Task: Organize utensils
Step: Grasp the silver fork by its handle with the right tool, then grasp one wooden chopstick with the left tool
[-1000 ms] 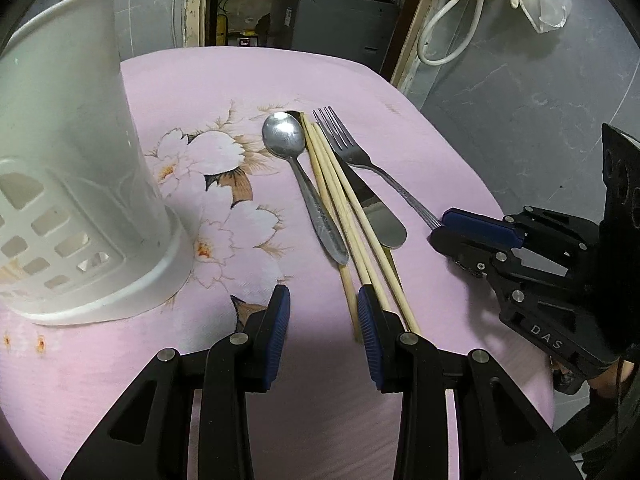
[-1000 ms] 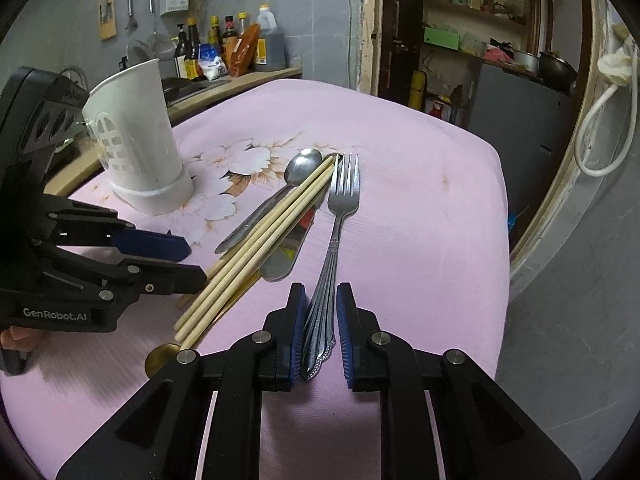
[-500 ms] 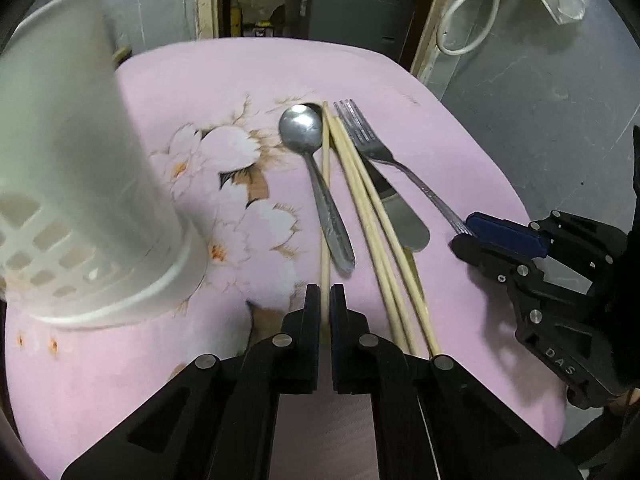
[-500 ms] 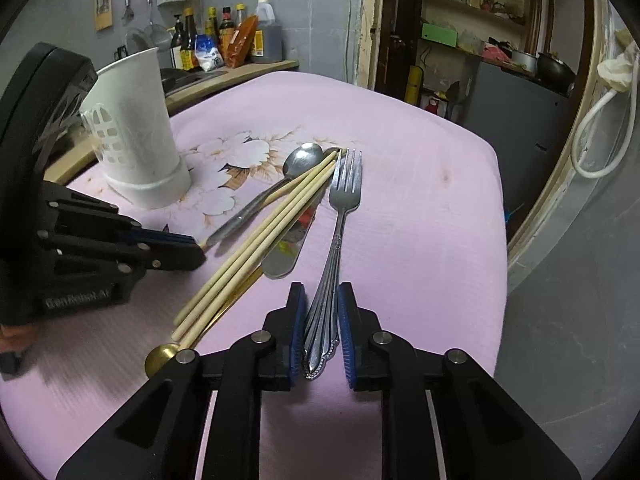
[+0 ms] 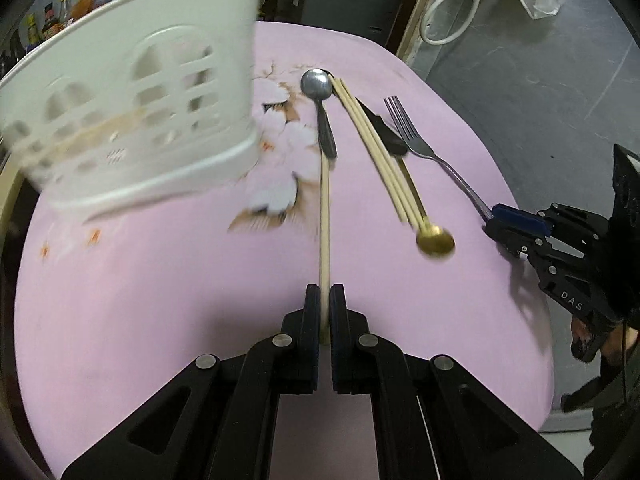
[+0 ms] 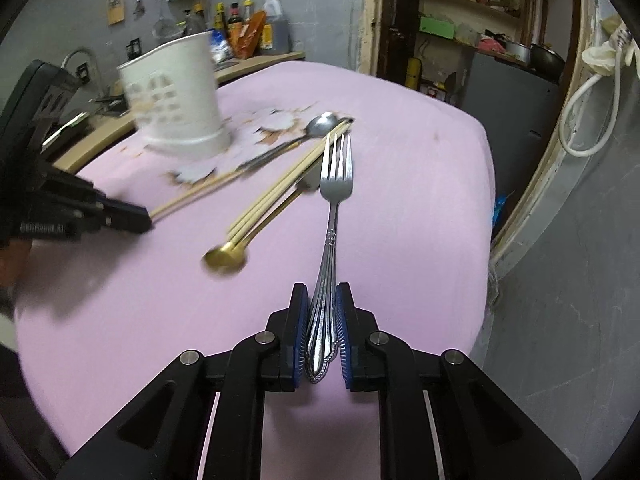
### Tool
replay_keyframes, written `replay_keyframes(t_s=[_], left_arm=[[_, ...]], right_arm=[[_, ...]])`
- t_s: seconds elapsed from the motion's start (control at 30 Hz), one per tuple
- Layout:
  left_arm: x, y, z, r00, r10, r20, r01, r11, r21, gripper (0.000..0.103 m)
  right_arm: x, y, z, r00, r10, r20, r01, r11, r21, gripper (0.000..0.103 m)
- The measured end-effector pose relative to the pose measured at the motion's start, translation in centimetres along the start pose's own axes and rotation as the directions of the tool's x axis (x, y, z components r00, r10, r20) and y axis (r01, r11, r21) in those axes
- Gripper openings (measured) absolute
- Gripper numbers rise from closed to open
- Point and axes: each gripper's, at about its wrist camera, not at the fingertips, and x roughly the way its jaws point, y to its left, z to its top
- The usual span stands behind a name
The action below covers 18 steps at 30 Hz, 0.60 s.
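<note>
My left gripper is shut on one wooden chopstick and holds it above the pink cloth; it shows in the right wrist view too. My right gripper is shut on the handle of a silver fork, lifted off the table; the fork also shows in the left wrist view. A white slotted utensil holder stands at the left. A silver spoon, other chopsticks, a knife and a gold-tipped utensil lie on the cloth.
The table has a pink flowered cloth and rounded edges. A grey wall and a white hose are to the right. Bottles stand on a counter behind the holder.
My left gripper closed on a chopstick and pulled it back and up away from the bundle. My right gripper lifted the fork off the cloth.
</note>
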Motion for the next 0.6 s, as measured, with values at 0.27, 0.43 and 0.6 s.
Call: replay_keyframes(t_s=[0.27,0.43,0.6], left_arm=[[-2.3,-0.1,-2.4,0.999,0.010,0.034,-0.012,0.999,0.051,0.003],[-1.5,-1.5,-1.6,0.997,0.072,0.037,-0.077,0.985,0.155,0.006],[-0.1,-1.7,-0.1,0.995,0.099,0.024,-0.102,0.977,0.187,0.010]], right_arm=[[0.4,1.3,-0.1,1.000,0.021,-0.009,-0.021,0.999,-0.048,0.024],[1.8,0.9,1.8,1.000,0.025,0.012,-0.024,0.999,-0.040,0.028],[4.0,0.6,4.2,1.000,0.019,-0.007,-0.020,0.998,-0.054,0.028]])
